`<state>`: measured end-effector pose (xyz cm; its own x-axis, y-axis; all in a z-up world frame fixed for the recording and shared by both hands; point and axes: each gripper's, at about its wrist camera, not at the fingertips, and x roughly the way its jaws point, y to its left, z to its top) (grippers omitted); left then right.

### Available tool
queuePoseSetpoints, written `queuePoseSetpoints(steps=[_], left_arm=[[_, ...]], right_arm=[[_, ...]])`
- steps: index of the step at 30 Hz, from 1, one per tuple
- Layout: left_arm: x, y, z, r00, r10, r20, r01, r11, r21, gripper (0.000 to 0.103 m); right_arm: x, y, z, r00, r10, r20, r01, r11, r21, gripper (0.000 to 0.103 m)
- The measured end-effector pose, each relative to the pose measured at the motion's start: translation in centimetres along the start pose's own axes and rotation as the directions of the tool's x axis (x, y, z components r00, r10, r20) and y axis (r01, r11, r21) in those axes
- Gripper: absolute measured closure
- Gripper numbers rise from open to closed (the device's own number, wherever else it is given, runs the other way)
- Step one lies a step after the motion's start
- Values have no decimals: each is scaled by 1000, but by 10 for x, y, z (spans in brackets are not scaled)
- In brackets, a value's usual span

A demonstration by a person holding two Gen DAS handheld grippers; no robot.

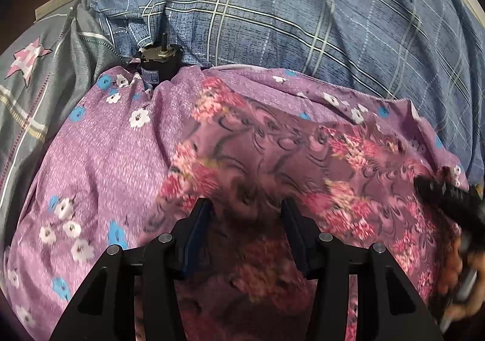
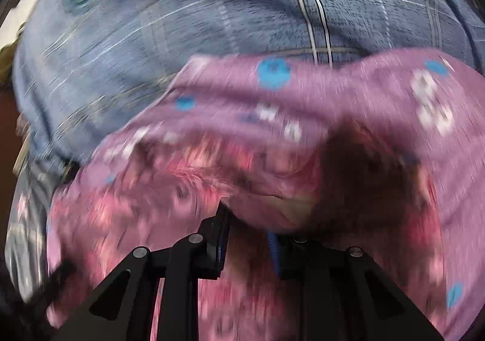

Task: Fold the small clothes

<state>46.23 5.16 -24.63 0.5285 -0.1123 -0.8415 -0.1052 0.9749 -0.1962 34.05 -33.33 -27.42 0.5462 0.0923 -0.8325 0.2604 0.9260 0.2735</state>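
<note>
Purple floral garment (image 1: 242,144) spread on a blue plaid bed (image 1: 272,22); left gripper (image 1: 245,210) jaws spread above it, right gripper (image 2: 247,219) at 3 o'clock pinching a fold. Lifting evenly should avoid bunching.

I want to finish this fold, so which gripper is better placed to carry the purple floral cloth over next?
Probably right. The right gripper already has the purple floral cloth draped over its fingers, while the left gripper is open and holds nothing.
</note>
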Motion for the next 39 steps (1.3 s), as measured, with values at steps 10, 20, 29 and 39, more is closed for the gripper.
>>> queuePoseSetpoints(steps=[10, 20, 29, 39], left_arm=[[-22, 39, -6, 999, 25, 41, -21, 996, -89, 56], [9, 49, -11, 995, 85, -46, -88, 994, -61, 54], [-25, 22, -18, 999, 31, 44, -32, 999, 12, 55], [-5, -3, -26, 993, 109, 35, -112, 987, 118, 46]], right_arm=[[-34, 80, -25, 985, 168, 27, -161, 974, -158, 75], [23, 90, -22, 986, 134, -101, -148, 979, -139, 80], [-40, -11, 13, 994, -98, 55, 99, 995, -24, 75], [-35, -84, 9, 990, -126, 67, 115, 983, 146, 78]])
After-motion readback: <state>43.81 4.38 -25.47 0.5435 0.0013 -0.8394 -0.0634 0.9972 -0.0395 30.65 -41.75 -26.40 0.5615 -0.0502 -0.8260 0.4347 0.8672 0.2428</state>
